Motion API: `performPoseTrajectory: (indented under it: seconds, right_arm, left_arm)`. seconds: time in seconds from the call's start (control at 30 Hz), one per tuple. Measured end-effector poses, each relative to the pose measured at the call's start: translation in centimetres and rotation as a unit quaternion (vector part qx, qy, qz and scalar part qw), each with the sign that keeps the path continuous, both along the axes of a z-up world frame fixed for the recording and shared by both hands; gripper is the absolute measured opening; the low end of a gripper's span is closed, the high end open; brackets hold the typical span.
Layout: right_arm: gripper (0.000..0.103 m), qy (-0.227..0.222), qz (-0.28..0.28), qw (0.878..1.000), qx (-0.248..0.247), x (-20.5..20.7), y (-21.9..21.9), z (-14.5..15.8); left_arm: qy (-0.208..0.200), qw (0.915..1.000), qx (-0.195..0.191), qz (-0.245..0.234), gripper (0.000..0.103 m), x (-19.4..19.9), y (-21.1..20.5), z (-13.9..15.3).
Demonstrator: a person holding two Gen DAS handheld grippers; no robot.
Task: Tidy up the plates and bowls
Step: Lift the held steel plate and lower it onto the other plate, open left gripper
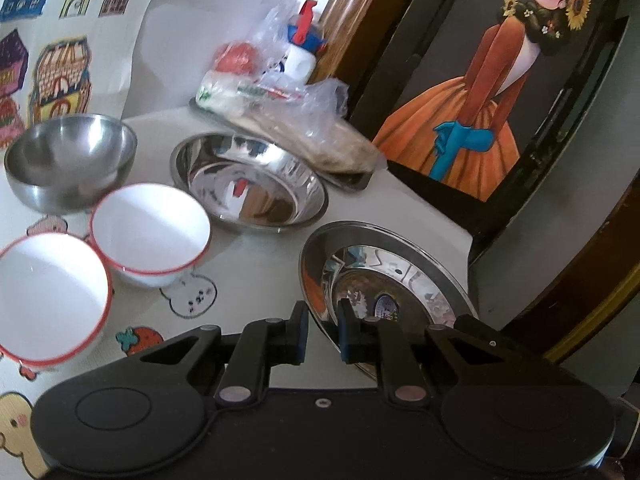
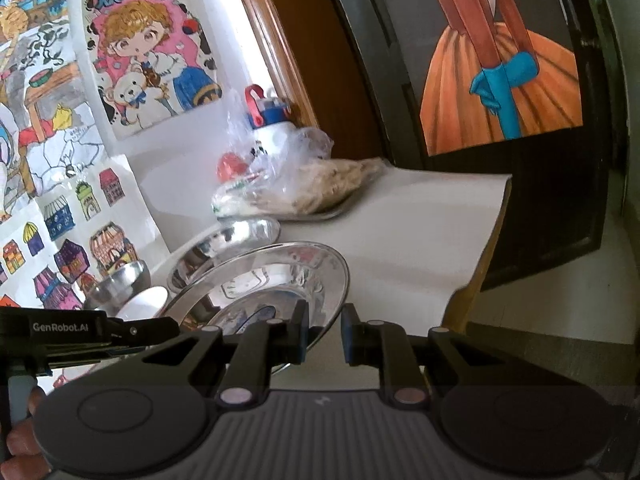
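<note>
Both tongs were nearly closed on the rim of one shiny steel plate (image 1: 386, 280): the left tongs (image 1: 322, 336) pinched its near-left edge, and the right tongs (image 2: 325, 334) had the plate's near edge between their pads, a narrow gap showing between the fingers. In the right wrist view the plate (image 2: 260, 276) sat tilted, its near edge up, at the corner of the white tabletop (image 2: 420, 240), with the left tongs' black arm (image 2: 88, 330) reaching in from the left and part of a hand (image 2: 22, 432) at the frame's edge. The step in hand appeared to be lifting this plate with a two-sided grip, probably to set it with the other steel pieces. The next move called for raising both sides evenly so the thin rim would not slip, then carrying it toward the deep steel dish (image 1: 248, 188) just beyond. Counted outward: one flat steel plate, one deep steel dish, one rounded steel bowl (image 1: 70, 162), and two white bowls with red rims (image 1: 150, 236) (image 1: 48, 300) touching each other. Farther back lay a clear plastic bag (image 1: 280, 120) on a tray, a red-and-blue capped bottle (image 1: 304, 48) standing behind it.
</note>
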State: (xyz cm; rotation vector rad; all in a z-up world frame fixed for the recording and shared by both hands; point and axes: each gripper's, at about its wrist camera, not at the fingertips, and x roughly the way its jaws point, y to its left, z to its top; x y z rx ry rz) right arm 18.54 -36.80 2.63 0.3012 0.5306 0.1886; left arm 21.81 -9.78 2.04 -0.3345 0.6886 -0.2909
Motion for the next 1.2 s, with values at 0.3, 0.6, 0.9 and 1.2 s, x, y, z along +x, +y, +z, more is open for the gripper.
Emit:
performPoseTrajectory:
  seconds: [0.3,0.6,0.9,1.2]
  right_arm:
    - [0.020,-0.041,0.016,0.999,-0.001,3.1,3.1,3.7]
    - [0.020,-0.041,0.039,0.998,-0.004,9.8,7.8,3.8]
    - [0.020,-0.005,0.047,0.999,-0.026,14.0,9.6,1.0]
    - [0.021,0.018,0.051,0.997,-0.054,15.3,10.6,-0.1]
  left_arm:
    - [-0.027,0.9995,0.011,0.009,0.016,2.0,2.4,4.5]
    - [-0.033,0.9984,0.033,0.033,0.017,7.8,6.4,5.9]
    - [0.017,0.9987,0.033,0.034,0.018,13.4,8.4,2.6]
    - [0.051,0.9972,0.038,0.038,0.019,15.1,8.5,0.9]
